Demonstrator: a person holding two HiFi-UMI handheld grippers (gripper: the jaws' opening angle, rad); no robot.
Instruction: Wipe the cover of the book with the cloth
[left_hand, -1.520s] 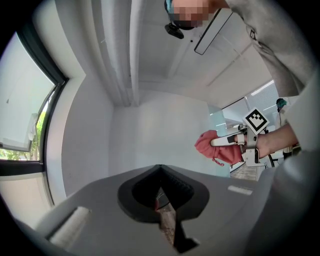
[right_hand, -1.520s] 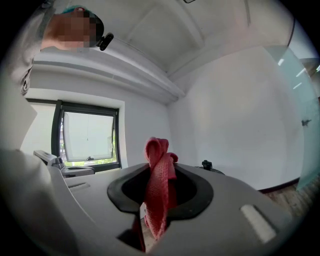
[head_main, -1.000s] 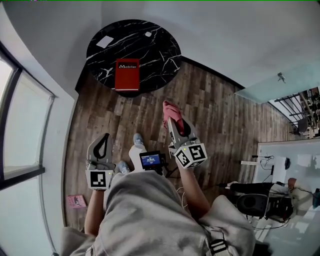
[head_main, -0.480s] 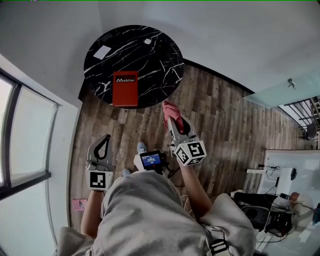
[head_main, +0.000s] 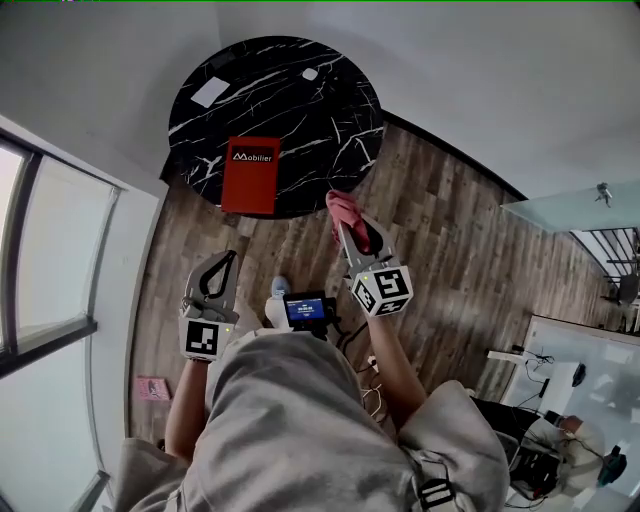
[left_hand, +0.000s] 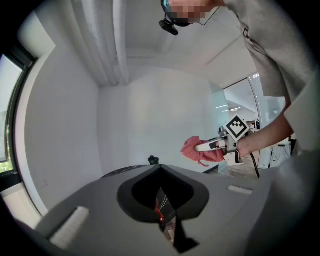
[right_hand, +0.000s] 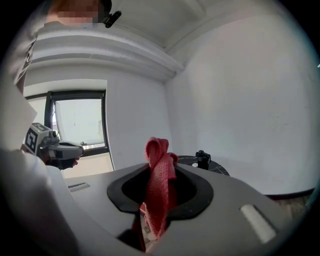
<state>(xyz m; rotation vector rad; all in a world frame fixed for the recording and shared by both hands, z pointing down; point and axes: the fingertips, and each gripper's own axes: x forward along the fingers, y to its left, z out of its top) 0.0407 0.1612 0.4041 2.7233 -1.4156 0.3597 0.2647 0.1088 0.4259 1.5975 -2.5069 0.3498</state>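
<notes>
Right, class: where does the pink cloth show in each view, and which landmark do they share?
Head view: cloth at centre, in right claw.
Left gripper view: right of centre.
Right gripper view: centre, between its jaws.
Shared landmark: black round table.

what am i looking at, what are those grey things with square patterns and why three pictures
A standing person holds a grasping tool in each hand; the marker cubes are part of them. One picture comes from a camera on the person's head, looking down; the other two from cameras riding on each tool, looking along its jaws. The left tool is shut and empty. The right tool is shut on a pink cloth. Ahead, a round black marble table carries a red book and a small white sheet.
</notes>
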